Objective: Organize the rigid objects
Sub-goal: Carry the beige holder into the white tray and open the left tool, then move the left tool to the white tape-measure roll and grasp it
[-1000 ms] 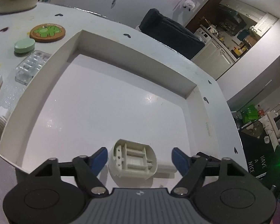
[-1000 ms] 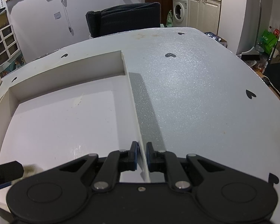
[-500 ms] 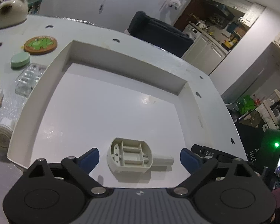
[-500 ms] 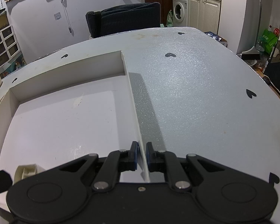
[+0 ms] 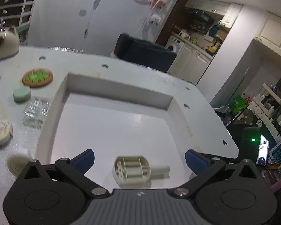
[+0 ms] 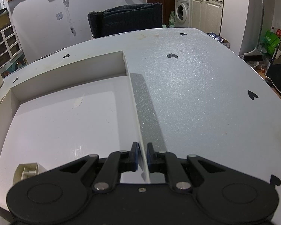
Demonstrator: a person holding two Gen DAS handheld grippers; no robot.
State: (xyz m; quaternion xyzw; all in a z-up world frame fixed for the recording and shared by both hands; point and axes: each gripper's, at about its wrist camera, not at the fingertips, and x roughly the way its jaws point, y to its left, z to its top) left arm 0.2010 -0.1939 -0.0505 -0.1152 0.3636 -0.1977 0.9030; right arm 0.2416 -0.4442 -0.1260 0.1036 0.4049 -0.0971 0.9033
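Note:
A cream plastic holder with a short stub handle lies on the floor of the white shallow box, near its front edge. My left gripper hovers above it, its jaws still opening wide, and the blue pads touch nothing. In the right wrist view the same holder shows at the lower left. My right gripper is shut on the box's thin right wall, which passes between its pads.
Left of the box on the table lie a green-topped round coaster, a pale green disc, a clear plastic tray, a tape roll and a cream round piece. A cat-shaped teapot stands far left.
My left gripper opened wider, let go of the cream holder and rose back from it; the holder stays on the box floor. The right gripper kept its grip on the wall.

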